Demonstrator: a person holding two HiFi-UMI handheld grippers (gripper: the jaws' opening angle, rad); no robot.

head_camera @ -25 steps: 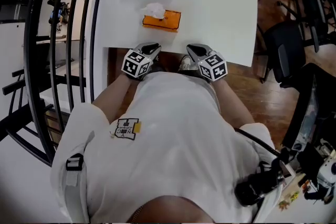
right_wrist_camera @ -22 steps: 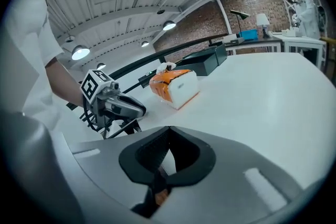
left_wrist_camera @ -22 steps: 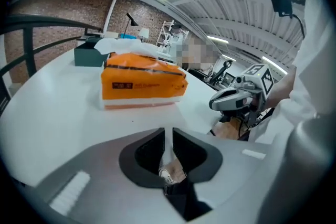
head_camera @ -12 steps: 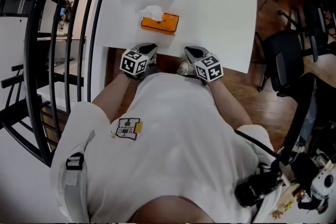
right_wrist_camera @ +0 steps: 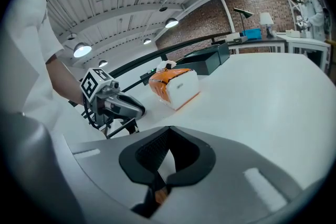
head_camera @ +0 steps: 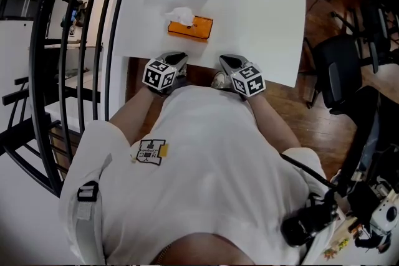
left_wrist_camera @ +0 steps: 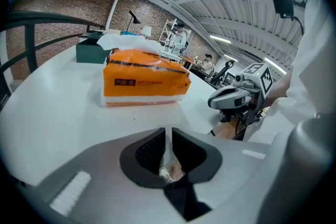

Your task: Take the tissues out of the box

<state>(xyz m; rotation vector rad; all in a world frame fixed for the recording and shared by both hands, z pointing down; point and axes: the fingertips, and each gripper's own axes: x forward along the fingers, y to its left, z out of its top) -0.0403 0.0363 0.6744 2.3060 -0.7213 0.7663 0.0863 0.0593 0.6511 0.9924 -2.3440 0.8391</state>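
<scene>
My left gripper (head_camera: 177,59) and right gripper (head_camera: 226,61) are both pressed together, empty, at the table's (head_camera: 268,15) near edge. The tissue box (head_camera: 191,28) sits ahead with a tissue (head_camera: 181,14) poking up. Risk: the box looks light, so pulling could lift it unless pinned.

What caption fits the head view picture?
Left claw and right claw, both shut, hover at the edge of the white table near an orange rectangular tissue box with white tissue poking out.

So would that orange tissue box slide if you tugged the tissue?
Probably: the box looks like a soft, light pack loose on the smooth table, so it may lift or slide. The tissue sticking up looks floppy and easily torn.
</scene>
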